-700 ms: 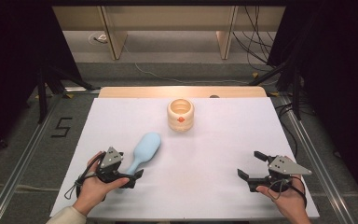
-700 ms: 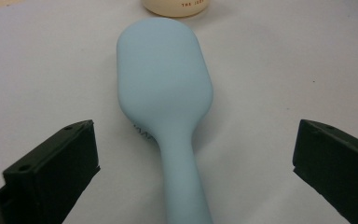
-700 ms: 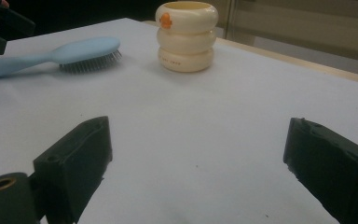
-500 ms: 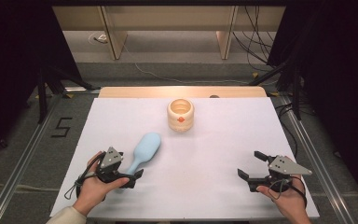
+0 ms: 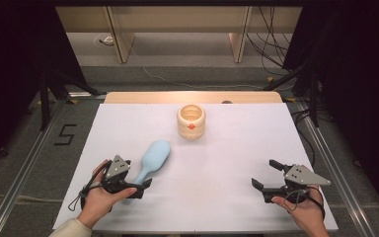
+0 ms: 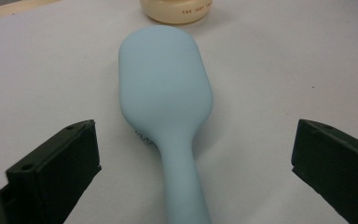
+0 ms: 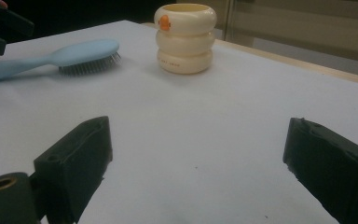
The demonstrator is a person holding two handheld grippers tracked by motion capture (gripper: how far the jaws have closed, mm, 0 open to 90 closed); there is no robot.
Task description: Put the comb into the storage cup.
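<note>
From the high view, a pale blue hairbrush (image 5: pixel 152 159) lies on the white table (image 5: pixel 217 163), its head pointing up toward a cream ringed cup (image 5: pixel 191 121) that stands well apart from it near the far edge. The left gripper (image 5: pixel 137 186) sits at the brush's handle end, jaws spread to either side of the handle and not pressing on it. The right gripper (image 5: pixel 271 174) rests over bare table at the near right, well apart from the brush, jaws spread wide with nothing between them.

In the left gripper view, the hairbrush (image 6: pixel 168 102) lies back up, its handle running down between the two black jaws with clear gaps on both sides.

In the right gripper view, the brush (image 7: pixel 58 57) lies bristles down beside the cup (image 7: pixel 185 38).
</note>
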